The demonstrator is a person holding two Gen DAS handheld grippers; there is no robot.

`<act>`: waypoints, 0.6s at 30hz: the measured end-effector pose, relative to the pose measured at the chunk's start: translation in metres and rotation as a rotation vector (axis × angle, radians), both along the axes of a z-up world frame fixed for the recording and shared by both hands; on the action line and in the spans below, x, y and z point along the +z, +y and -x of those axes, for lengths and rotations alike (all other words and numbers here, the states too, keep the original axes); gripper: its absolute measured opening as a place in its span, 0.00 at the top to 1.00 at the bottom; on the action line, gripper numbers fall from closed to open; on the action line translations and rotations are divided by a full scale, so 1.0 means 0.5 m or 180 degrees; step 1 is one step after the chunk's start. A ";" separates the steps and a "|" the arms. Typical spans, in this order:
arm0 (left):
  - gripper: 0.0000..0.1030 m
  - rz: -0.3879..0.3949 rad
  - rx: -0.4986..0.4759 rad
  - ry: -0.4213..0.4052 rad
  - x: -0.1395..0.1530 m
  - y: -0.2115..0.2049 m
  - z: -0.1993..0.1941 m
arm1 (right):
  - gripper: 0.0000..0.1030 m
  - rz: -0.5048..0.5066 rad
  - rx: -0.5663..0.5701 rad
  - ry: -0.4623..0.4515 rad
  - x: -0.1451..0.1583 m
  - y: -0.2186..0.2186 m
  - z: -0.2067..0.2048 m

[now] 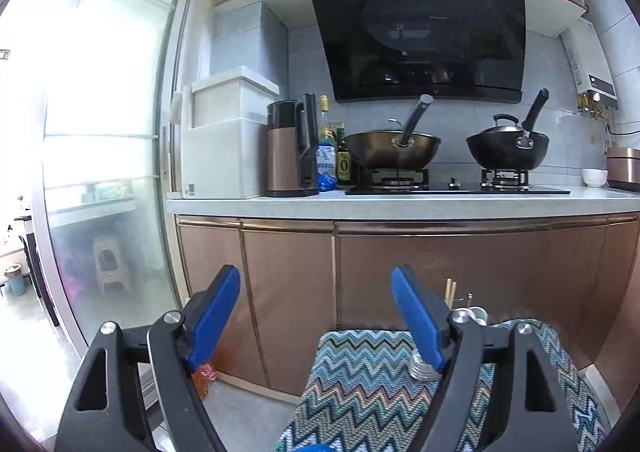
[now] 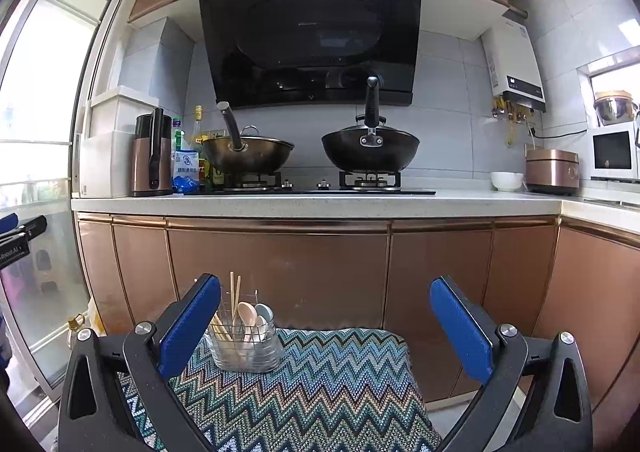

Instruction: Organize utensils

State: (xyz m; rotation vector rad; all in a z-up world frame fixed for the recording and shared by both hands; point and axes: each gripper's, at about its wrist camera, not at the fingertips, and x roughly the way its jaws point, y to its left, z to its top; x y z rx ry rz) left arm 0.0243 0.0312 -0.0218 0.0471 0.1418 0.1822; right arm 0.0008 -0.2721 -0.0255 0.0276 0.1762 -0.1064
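Note:
A wire utensil holder (image 2: pixel 248 344) stands on a zigzag-patterned cloth (image 2: pixel 320 384) near its far left edge. It holds wooden chopsticks (image 2: pixel 234 296) and several spoons (image 2: pixel 250 318). My right gripper (image 2: pixel 326 326) is open and empty, raised above the cloth, with the holder just right of its left finger. My left gripper (image 1: pixel 316 316) is open and empty at the cloth's (image 1: pixel 360 384) left edge. Its right finger hides most of the holder (image 1: pixel 424 368); only the chopstick tips (image 1: pixel 451 292) show above it.
A kitchen counter (image 2: pixel 320 203) runs behind, with two woks (image 2: pixel 370 151) on a gas stove, a kettle (image 2: pixel 150 155), bottles, a white bowl (image 2: pixel 507 180) and a rice cooker (image 2: pixel 552 171). Copper cabinet doors (image 2: pixel 280 272) stand below. A glass sliding door (image 1: pixel 100 131) is at the left.

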 end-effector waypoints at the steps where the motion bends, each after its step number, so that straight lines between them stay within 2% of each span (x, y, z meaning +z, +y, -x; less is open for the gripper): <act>1: 0.25 0.0000 0.0029 -0.0010 0.002 0.007 0.001 | 0.00 -0.0010 0.0005 0.0005 -0.001 0.000 -0.002; 12: 0.25 0.0148 0.0109 -0.0080 0.005 0.039 0.013 | 0.00 0.0121 -0.0021 -0.0008 -0.003 0.010 0.002; 18: 0.25 0.0117 0.0075 -0.0087 0.006 0.026 0.009 | 0.00 0.0088 -0.0156 -0.0017 0.000 -0.006 -0.004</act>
